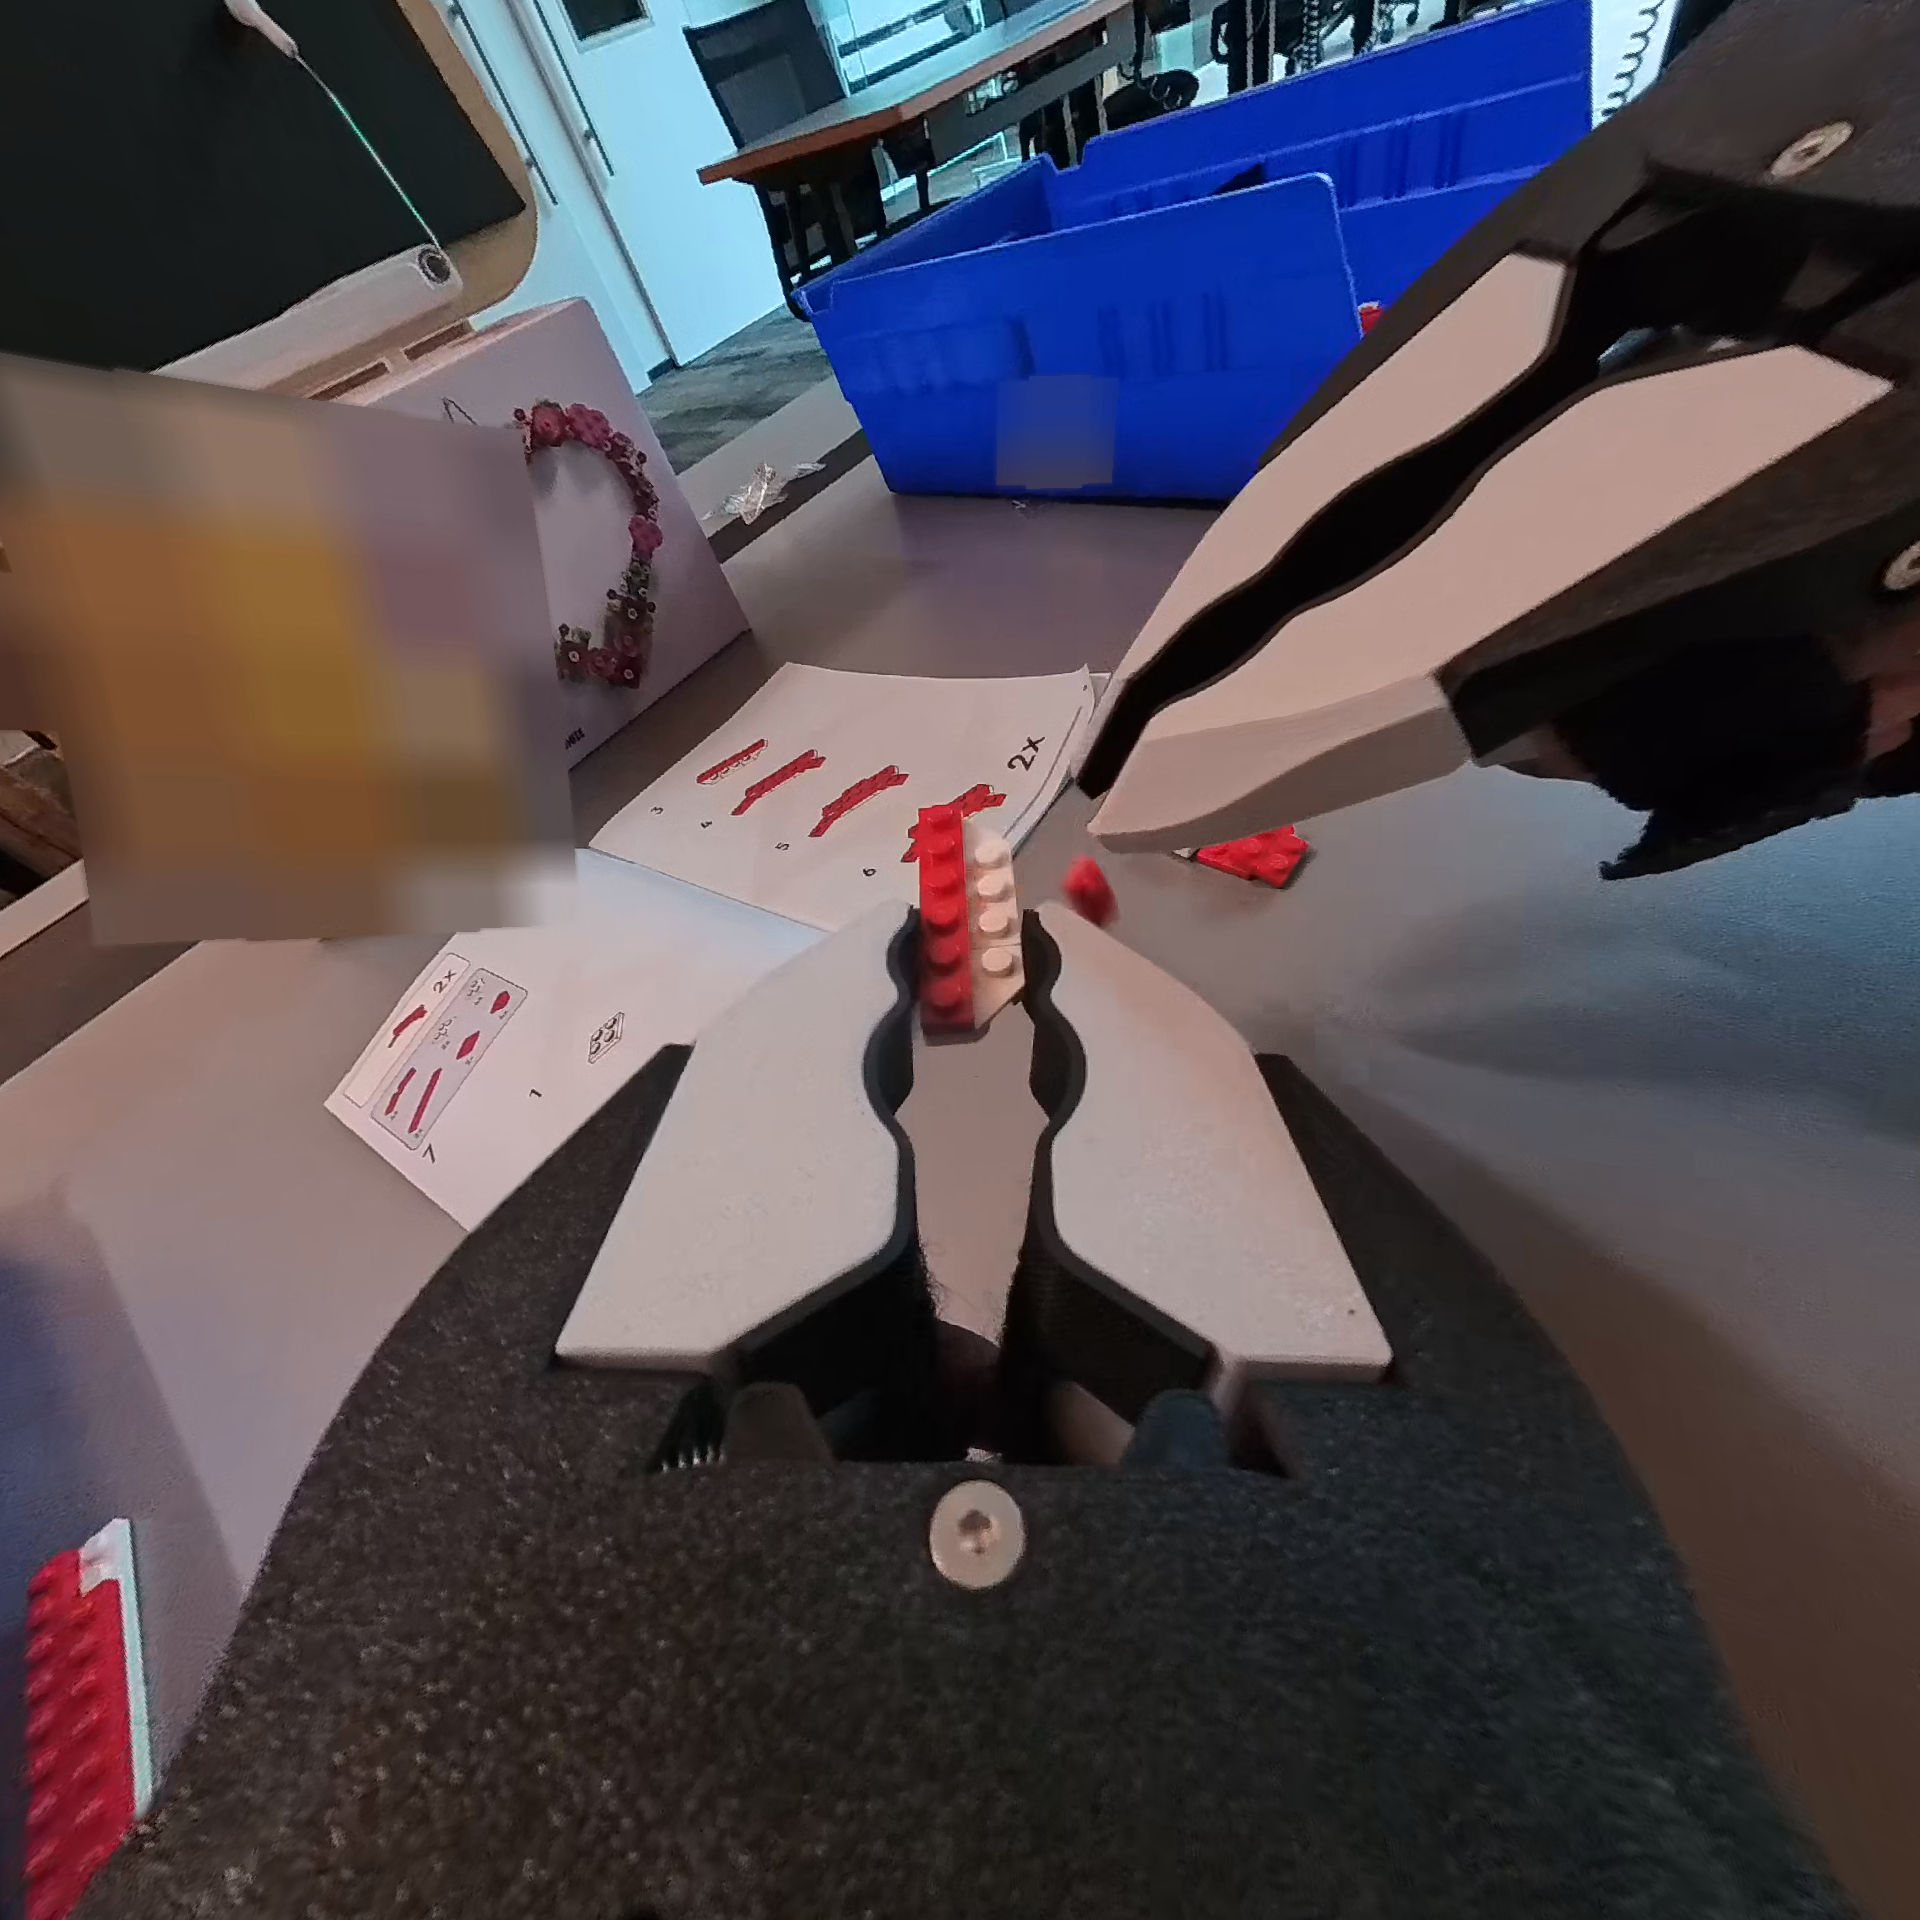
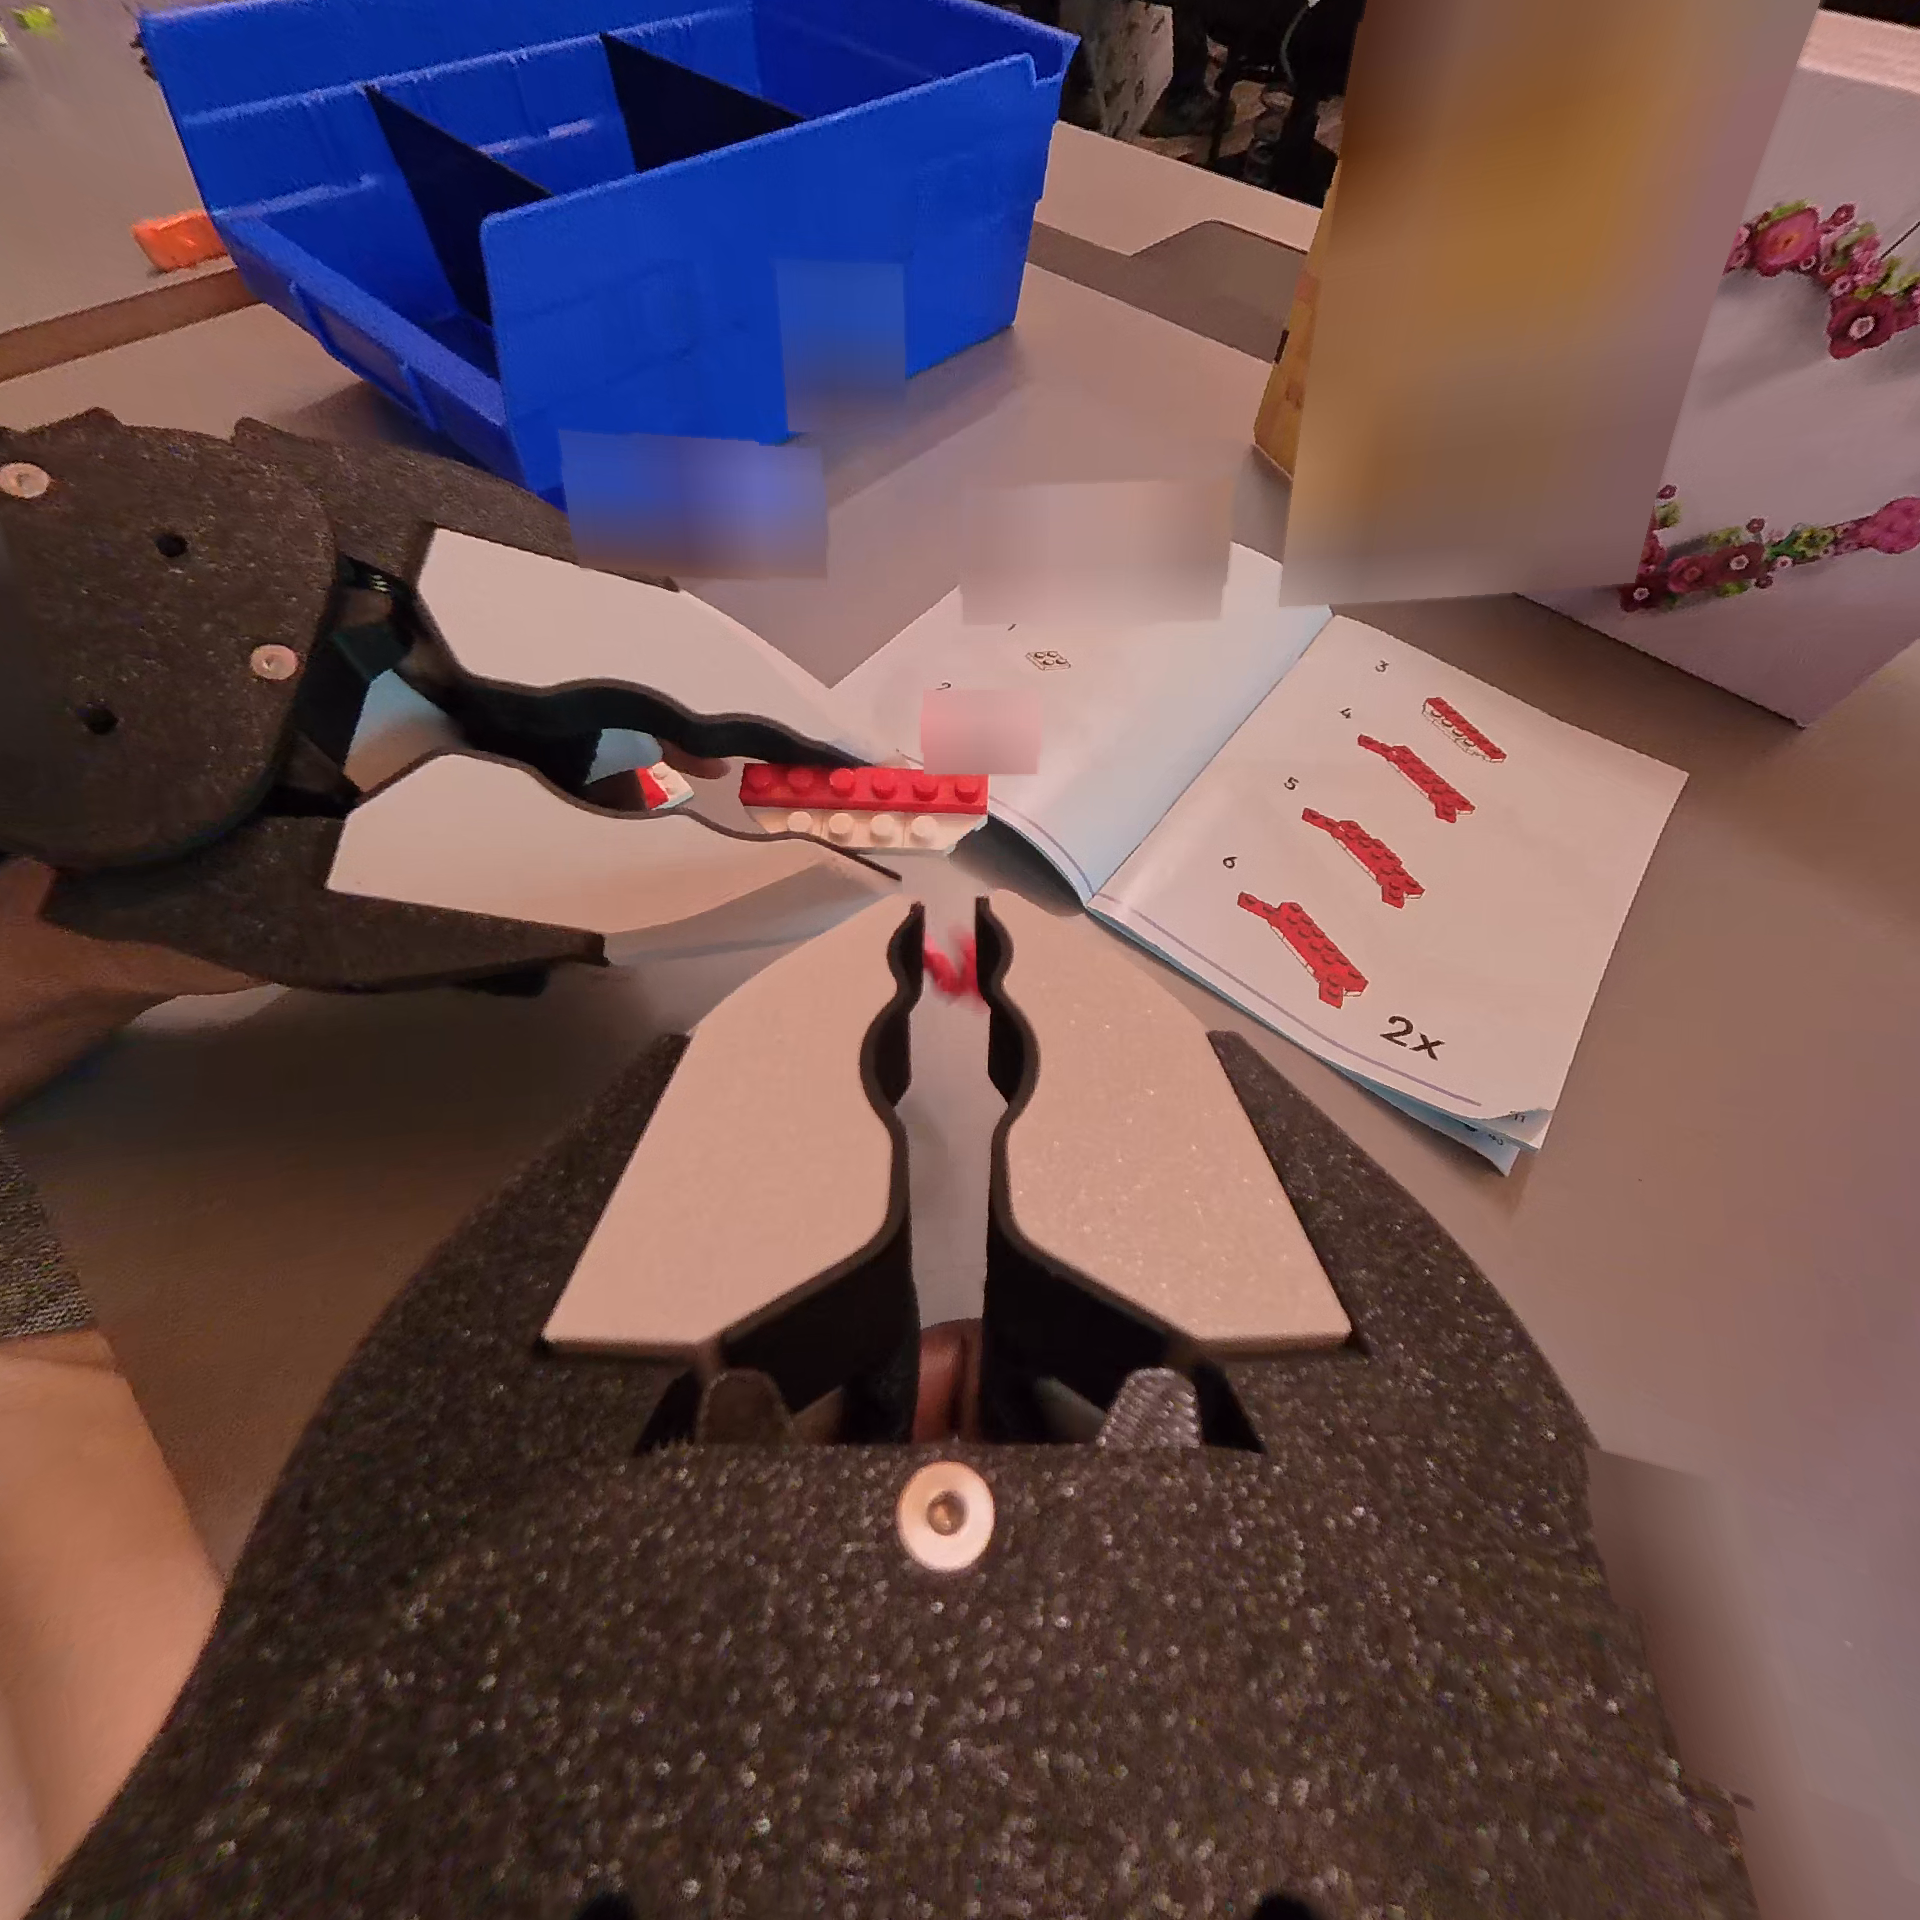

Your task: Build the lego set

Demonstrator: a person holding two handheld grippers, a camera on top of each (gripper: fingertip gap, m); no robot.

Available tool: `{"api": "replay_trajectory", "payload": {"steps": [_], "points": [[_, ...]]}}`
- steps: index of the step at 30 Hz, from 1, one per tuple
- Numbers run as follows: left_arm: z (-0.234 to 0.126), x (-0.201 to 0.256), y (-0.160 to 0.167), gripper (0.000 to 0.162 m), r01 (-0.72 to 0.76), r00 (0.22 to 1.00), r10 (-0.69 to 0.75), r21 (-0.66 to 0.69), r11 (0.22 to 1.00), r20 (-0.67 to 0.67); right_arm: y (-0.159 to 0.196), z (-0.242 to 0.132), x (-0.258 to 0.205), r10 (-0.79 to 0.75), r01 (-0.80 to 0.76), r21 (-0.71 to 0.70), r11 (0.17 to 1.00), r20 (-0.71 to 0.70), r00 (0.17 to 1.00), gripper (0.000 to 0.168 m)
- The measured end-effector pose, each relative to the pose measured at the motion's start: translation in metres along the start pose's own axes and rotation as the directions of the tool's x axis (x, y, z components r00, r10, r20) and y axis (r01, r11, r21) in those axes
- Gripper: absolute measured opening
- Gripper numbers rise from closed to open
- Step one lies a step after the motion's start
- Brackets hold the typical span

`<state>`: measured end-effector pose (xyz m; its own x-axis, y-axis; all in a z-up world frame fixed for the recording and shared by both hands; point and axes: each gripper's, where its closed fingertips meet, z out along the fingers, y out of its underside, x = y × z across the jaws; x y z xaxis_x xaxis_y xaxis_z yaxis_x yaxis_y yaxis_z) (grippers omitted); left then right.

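Observation:
My left gripper (image 1: 971, 920) is shut on a red-and-white lego assembly (image 1: 961, 925), a red strip of studs beside a white one, held above the table. In the right wrist view the left gripper (image 2: 878, 821) comes in from the left with the assembly (image 2: 862, 802) sticking out sideways. My right gripper (image 2: 950, 914) is a little open, its tips just right of the assembly; in the left wrist view it (image 1: 1096, 805) reaches in from the upper right. A small red piece (image 1: 1089, 891) shows blurred just below its tips, apart from them, and through the finger gap (image 2: 951, 966).
An open instruction booklet (image 2: 1299, 831) lies under the grippers. A red plate (image 1: 1252, 854) lies on the table behind the right gripper. Another red-and-white assembly (image 1: 78, 1714) is at bottom left. A blue divided bin (image 2: 623, 208) and a flower-printed box (image 2: 1818, 416) stand behind. The tips of both grippers are at nearly the same place.

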<state>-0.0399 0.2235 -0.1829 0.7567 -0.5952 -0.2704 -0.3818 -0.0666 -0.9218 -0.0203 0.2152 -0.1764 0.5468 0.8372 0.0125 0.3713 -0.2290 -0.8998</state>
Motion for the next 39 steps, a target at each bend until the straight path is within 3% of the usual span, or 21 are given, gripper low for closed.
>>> {"api": "replay_trajectory", "payload": {"steps": [9, 16, 26, 29, 34, 39], "points": [[0.001, -0.002, 0.009, 0.018, 0.008, 1.000, -0.008, -0.047, 0.999, -0.001, 0.009, 0.001, 0.006, -0.006, 0.007, -0.021, 1.000, 0.045, 0.999, 0.009], [-0.001, -0.012, 0.017, 0.018, -0.025, 0.998, 0.030, -0.101, 0.995, 0.049, 0.052, 0.006, 0.010, -0.100, 0.154, -0.240, 0.958, 0.223, 0.970, 0.029], [-0.001, -0.011, 0.021, 0.018, -0.029, 0.998, 0.035, -0.120, 0.992, 0.044, 0.058, 0.046, 0.032, -0.029, 0.100, -0.385, 0.918, 0.186, 0.982, 0.015], [-0.001, -0.012, 0.021, 0.018, -0.021, 0.999, 0.026, -0.118, 0.993, 0.042, 0.058, 0.048, 0.025, -0.035, 0.122, -0.387, 0.914, 0.224, 0.974, 0.013], [-0.002, -0.011, 0.020, 0.018, -0.014, 0.999, 0.018, -0.112, 0.994, 0.036, 0.068, 0.033, 0.005, -0.202, 0.358, -0.335, 0.872, 0.421, 0.885, 0.011], [-0.001, -0.010, 0.020, 0.018, -0.016, 0.999, 0.019, -0.112, 0.994, 0.027, 0.058, 0.020, 0.004, -0.198, 0.336, -0.272, 0.902, 0.431, 0.880, 0.014]]}}
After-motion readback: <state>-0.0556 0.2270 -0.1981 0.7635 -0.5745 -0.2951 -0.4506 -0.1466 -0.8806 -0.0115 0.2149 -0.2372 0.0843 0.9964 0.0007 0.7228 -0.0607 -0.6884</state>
